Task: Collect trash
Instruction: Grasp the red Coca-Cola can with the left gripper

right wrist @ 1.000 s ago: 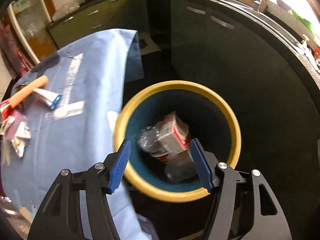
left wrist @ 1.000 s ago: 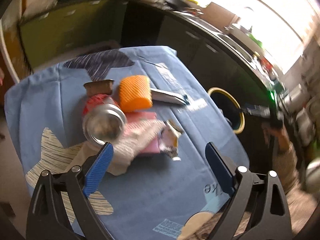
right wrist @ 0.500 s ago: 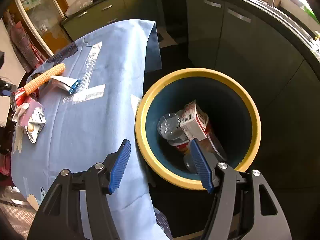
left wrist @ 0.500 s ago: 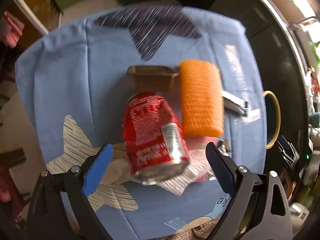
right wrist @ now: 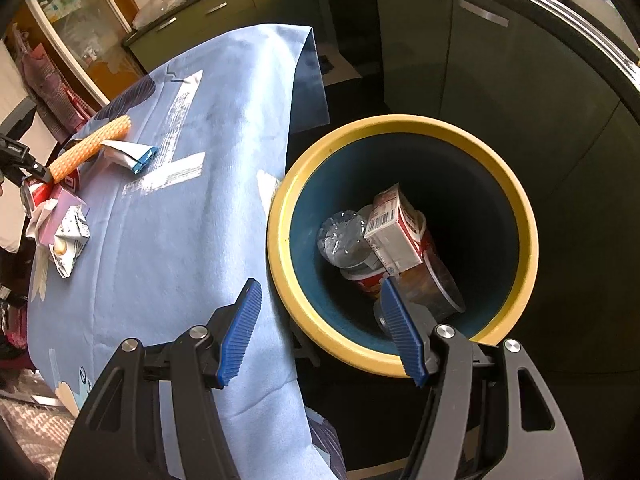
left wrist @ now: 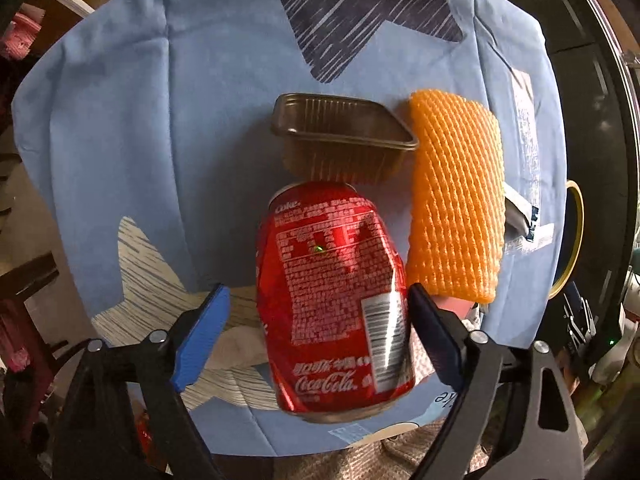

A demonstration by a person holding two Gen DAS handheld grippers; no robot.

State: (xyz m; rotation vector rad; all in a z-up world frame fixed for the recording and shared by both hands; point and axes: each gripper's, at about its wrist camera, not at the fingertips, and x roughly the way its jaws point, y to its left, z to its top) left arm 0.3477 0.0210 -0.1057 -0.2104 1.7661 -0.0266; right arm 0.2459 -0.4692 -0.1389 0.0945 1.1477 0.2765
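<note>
A dented red cola can [left wrist: 336,300] lies on the blue tablecloth [left wrist: 120,120], with a brown plastic tray [left wrist: 340,140] behind it and an orange foam net [left wrist: 456,204] to its right. My left gripper [left wrist: 316,292] points down over the can and its jaws are closing. The can lies between them, the right pad at its edge and a gap at the left pad. My right gripper [right wrist: 320,286] hangs open and empty over the near rim of the yellow-rimmed bin [right wrist: 400,124]. The bin holds a carton [right wrist: 396,232], a clear bottle and cups.
A crumpled wrapper [right wrist: 70,236], a pink piece of paper and a white-and-blue packet [right wrist: 128,154] also lie on the cloth. The bin stands on the floor beside the table's edge, with dark kitchen cabinets [right wrist: 500,60] behind it.
My left gripper tipped downward and sank toward the can, which now fills the space between narrower jaws. The right gripper stayed over the bin and only tilted slightly.
</note>
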